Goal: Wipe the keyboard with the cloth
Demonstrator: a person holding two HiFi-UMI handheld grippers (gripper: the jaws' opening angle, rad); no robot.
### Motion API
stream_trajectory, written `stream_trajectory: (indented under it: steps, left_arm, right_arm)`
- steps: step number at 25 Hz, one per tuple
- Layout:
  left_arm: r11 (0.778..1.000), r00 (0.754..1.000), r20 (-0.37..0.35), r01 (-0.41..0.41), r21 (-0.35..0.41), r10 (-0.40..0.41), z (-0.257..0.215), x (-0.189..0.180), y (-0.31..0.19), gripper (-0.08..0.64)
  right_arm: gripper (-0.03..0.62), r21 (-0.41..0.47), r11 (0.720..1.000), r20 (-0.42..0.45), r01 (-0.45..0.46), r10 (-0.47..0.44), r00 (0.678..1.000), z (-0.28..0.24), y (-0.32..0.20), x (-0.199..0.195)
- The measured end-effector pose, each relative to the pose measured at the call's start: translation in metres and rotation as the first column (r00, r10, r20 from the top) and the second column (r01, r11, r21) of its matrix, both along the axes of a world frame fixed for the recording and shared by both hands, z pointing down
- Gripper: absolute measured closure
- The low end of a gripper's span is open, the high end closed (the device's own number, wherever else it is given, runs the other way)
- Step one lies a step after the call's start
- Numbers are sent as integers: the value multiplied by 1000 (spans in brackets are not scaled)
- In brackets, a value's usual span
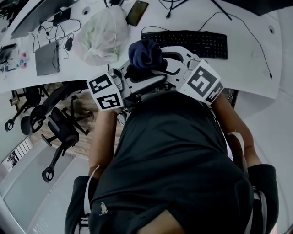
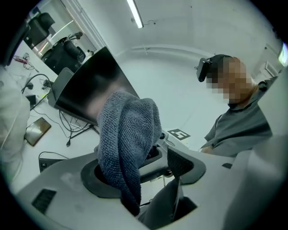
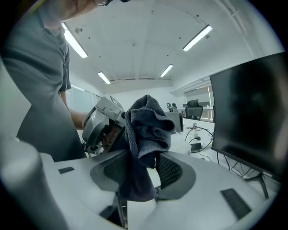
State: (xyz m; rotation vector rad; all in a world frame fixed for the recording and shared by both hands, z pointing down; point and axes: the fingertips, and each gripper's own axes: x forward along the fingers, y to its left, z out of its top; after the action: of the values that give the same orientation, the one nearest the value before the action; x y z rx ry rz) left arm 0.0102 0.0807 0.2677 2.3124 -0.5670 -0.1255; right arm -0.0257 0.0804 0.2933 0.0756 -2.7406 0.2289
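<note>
A person's dark shirt fills the lower part of the head view, nearest the camera. Both forearms reach forward to tongs that meet above the near edge of a white worktop. The dark blue cloth is bunched between them, held up in the air, short of the black keyboard, which lies further back on the worktop and slightly to the right. The right tongs pinch the cloth between their pads. The left tongs stand spread, with the cloth resting against one pad and the other pad clear. The step in hand looks like passing the cloth to the right tongs. To do it well, that grip should be firm, with a good fold left free to lie flat on the keys. A plastic bag and a phone lie left of the keyboard, with a flat grey device further left. A dark monitor stands behind, and office chairs are on the floor. Nothing lies between cloth and keyboard, though a cable trails across the worktop nearby.
</note>
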Motion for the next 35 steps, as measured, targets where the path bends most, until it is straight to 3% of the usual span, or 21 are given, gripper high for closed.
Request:
stream_trajectory:
  steps: [2,5,7,8,9,10,12,14,16,18,20,22,24,26,28,29,31,33,35]
  left_arm:
    - [999,999,31,18,-30,-17,13,0,-5,244]
    - [997,998,66,18,-74,-13,33,1,-17,227]
    - [993,998,58,4,-121,3,45,2,-22,221]
    - [990,999,49,0,-144,7,51,1,-23,218]
    - [987,999,44,2,-161,5,56,-1,-25,211]
    - [985,999,48,9,-171,-1,61,-5,-27,206]
    - [984,994,103,40,-173,-23,76,-17,-29,206]
    - [982,980,192,86,-166,-54,94,-37,-24,206]
    - [975,965,246,141,-172,-96,106,-65,-16,206]
    - [962,953,267,200,-185,-147,109,-95,-10,206]
    - [950,941,284,245,-194,-185,111,-120,-4,206]
    - [939,930,302,278,-202,-211,112,-140,2,206]
    - [929,923,308,303,-214,-230,113,-153,8,206]
    - [923,921,307,315,-223,-240,116,-160,13,206]
    - [918,921,305,321,-234,-244,119,-163,16,206]
    - [916,921,303,321,-240,-243,119,-163,19,206]
    - [915,923,300,320,-245,-242,119,-164,22,206]
    - [913,922,297,325,-246,-249,119,-168,25,206]
    - [911,921,297,329,-249,-251,122,-171,29,206]
  right_arm:
    - [418,34,999,-36,-18,19,999,12,-7,2]
    - [353,156,987,-93,-48,63,994,24,-25,1]
    - [353,240,970,-124,-33,64,990,31,-28,-2]
    - [367,273,962,-129,-16,53,990,35,-26,-5]
    - [470,288,958,-128,0,38,991,39,-23,-7]
    - [532,285,959,-126,8,29,992,44,-22,-8]
    - [546,244,969,-139,-21,57,989,57,-30,-4]
    - [548,195,974,-194,-117,155,969,74,-55,10]
    - [548,154,967,-296,-201,239,925,104,-83,28]
    - [548,132,967,-430,-216,252,867,153,-104,40]
    - [548,163,973,-566,-162,227,792,203,-115,42]
    - [548,221,975,-660,-36,177,730,235,-110,28]
    - [548,241,962,-698,130,78,712,245,-81,-3]
    - [548,202,934,-700,296,-73,710,246,-35,-35]
    - [548,154,916,-688,369,-169,706,252,-3,-49]
    - [548,145,930,-681,338,-154,716,257,-4,-46]
    - [548,144,976,-676,162,-23,736,264,-38,-23]
    - [548,164,986,-689,-34,139,711,262,-83,7]
    - [548,190,974,-708,-121,221,671,260,-101,17]
